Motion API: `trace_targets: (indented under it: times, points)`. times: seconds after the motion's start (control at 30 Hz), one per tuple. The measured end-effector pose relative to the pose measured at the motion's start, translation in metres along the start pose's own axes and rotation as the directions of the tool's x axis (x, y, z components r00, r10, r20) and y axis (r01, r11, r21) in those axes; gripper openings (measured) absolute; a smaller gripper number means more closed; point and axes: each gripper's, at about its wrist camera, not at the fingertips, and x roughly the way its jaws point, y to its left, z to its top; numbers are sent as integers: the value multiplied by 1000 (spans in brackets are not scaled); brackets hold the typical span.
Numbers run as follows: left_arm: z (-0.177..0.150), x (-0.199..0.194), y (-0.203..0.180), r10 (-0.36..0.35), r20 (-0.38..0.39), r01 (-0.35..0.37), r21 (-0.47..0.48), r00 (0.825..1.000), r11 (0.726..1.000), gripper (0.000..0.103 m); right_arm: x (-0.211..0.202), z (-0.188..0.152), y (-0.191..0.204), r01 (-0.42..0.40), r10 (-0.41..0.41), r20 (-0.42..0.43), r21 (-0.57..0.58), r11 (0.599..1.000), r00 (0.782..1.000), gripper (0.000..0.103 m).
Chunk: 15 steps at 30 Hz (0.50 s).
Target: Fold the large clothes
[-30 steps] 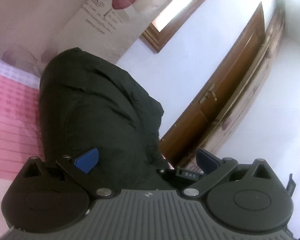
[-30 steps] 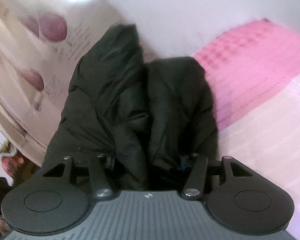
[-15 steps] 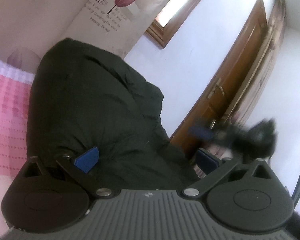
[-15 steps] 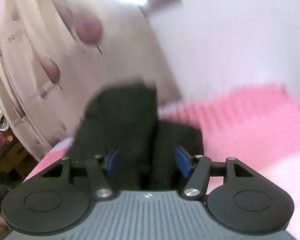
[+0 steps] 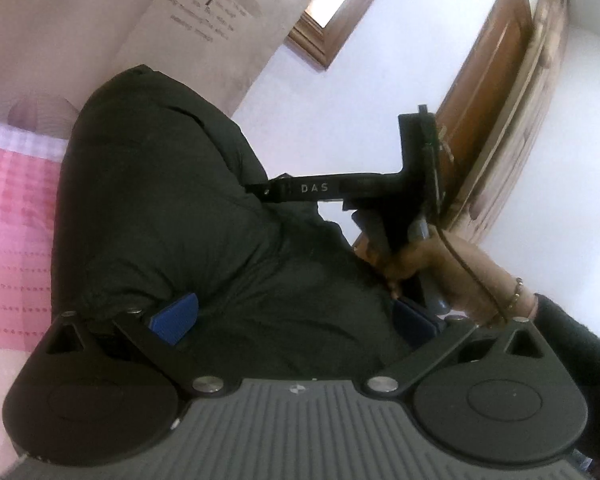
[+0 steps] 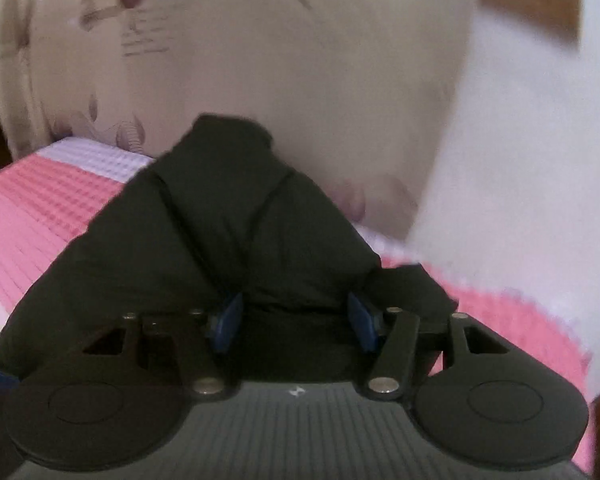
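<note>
A bulky dark green padded jacket lies folded on a pink bed cover. My left gripper is open, its blue pads spread wide against the jacket's near edge. In the left wrist view the right gripper comes in from the right, held by a hand, with its tip against the jacket's upper right side. In the right wrist view the jacket fills the middle, and my right gripper is open with jacket fabric bulging between its blue pads.
A beige curtain with pink flower prints hangs behind the bed. A wooden door and a window frame stand to the right of the white wall. The pink cover spreads on both sides of the jacket.
My right gripper opened from shut on the jacket and swung round to face the jacket from another side. It came into the left wrist view. The left gripper stayed open.
</note>
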Motion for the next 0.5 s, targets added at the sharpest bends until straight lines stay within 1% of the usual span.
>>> trace_targets:
  times: [0.07,0.13,0.2,0.27,0.33,0.37,0.43,0.47,0.5]
  points:
    - [-3,4,-5,21,-13,-21,49,1000,999,102,5,-10,-4,6,-6,10,11,1000,1000,59]
    - [-5,6,-7,31,-17,-30,57,999,998,102,14,-18,-4,13,-13,25,25,1000,1000,61]
    - [-4,6,0,10,-18,-10,16,1000,1000,102,22,-25,-5,20,-21,42,38,999,999,63]
    - [-3,5,6,-6,-18,5,-15,1000,1000,99,23,-32,-7,28,-32,66,52,998,997,65]
    - [-4,4,10,-6,-19,5,-21,1000,1000,93,26,-40,-8,34,-39,96,62,998,995,66]
    - [-5,4,12,-5,-21,5,-25,1000,1000,89,26,-39,-7,33,-39,102,64,997,994,66]
    - [-4,5,18,-4,-24,3,-36,1000,999,79,33,-38,-6,22,-30,105,70,997,994,66]
    - [-4,5,21,-4,-25,3,-42,1000,999,77,35,-40,-7,20,-28,108,70,997,994,66]
    - [-4,5,26,-9,-24,7,-56,1000,998,71,36,-42,-8,16,-24,114,69,998,993,66]
